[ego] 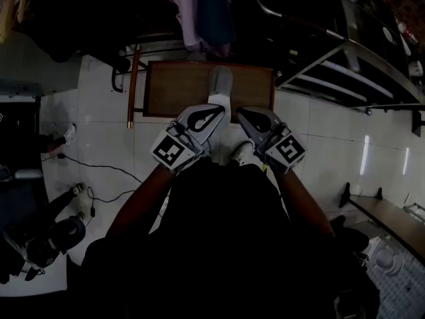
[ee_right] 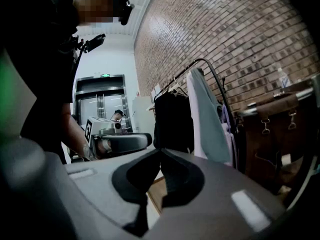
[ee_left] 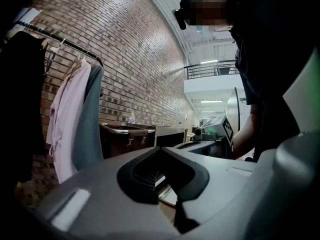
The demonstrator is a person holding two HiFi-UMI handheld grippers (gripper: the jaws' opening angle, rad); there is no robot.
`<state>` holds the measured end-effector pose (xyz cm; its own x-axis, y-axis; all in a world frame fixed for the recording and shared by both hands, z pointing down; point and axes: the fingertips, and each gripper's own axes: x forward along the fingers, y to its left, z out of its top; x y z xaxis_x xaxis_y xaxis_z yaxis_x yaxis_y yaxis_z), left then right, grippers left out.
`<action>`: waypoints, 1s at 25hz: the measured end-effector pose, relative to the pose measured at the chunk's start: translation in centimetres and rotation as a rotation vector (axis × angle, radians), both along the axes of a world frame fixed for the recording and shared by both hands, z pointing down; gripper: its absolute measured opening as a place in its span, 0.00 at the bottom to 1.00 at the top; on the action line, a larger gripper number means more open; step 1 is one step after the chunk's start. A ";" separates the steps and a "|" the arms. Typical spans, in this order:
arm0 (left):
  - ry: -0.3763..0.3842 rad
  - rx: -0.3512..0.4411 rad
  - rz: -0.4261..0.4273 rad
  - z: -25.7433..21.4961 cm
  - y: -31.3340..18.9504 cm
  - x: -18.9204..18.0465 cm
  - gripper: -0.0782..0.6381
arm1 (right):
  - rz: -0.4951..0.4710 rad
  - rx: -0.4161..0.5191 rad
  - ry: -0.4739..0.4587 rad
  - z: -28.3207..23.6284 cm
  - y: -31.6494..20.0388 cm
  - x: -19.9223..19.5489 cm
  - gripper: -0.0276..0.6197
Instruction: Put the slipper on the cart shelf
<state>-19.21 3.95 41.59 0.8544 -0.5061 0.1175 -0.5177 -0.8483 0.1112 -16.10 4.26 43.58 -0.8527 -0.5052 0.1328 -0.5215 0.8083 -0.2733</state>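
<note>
A grey slipper [ego: 220, 84] lies lengthwise on the brown cart shelf [ego: 172, 88], near its middle. My left gripper [ego: 221, 110] hovers just short of the slipper's near end, jaws shut with nothing between them. My right gripper [ego: 240, 112] is beside it, also shut and empty, tips pointing toward the left one. In the left gripper view the jaws [ee_left: 161, 150] meet in a closed point, and the right gripper [ee_left: 215, 129] shows beyond. The right gripper view shows its own jaws [ee_right: 161, 152] closed, with the left gripper [ee_right: 122, 141] behind.
Garments [ego: 199, 12] hang on a rack behind the cart, against a brick wall [ee_left: 130, 59]. A metal railing [ego: 345, 65] runs at the right. A cable [ego: 99, 168] trails on the white floor at left, near another person's feet [ego: 68, 133]. My own shoe [ego: 242, 153] stands below the grippers.
</note>
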 end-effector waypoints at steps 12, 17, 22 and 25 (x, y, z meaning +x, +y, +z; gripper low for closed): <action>-0.054 -0.008 -0.063 1.2 -1.2 2.5 0.13 | -0.019 -0.203 0.039 9.5 -1.4 3.7 0.06; -0.050 -0.026 -0.031 2.0 -2.7 1.6 0.13 | 0.019 -0.305 0.076 13.3 -1.9 3.4 0.06; -0.038 -0.044 0.030 3.1 -4.7 0.0 0.13 | 0.081 -0.538 0.059 19.6 -2.0 2.1 0.12; -0.023 -0.077 0.057 4.2 -5.7 -0.9 0.13 | 0.155 -0.742 -0.033 24.3 -2.6 1.8 0.26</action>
<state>-20.13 -1.79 45.79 0.8780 -0.4457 0.1744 -0.4723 -0.8657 0.1656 -14.30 1.65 67.88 -0.7883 -0.4078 0.4608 -0.5967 0.3240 -0.7341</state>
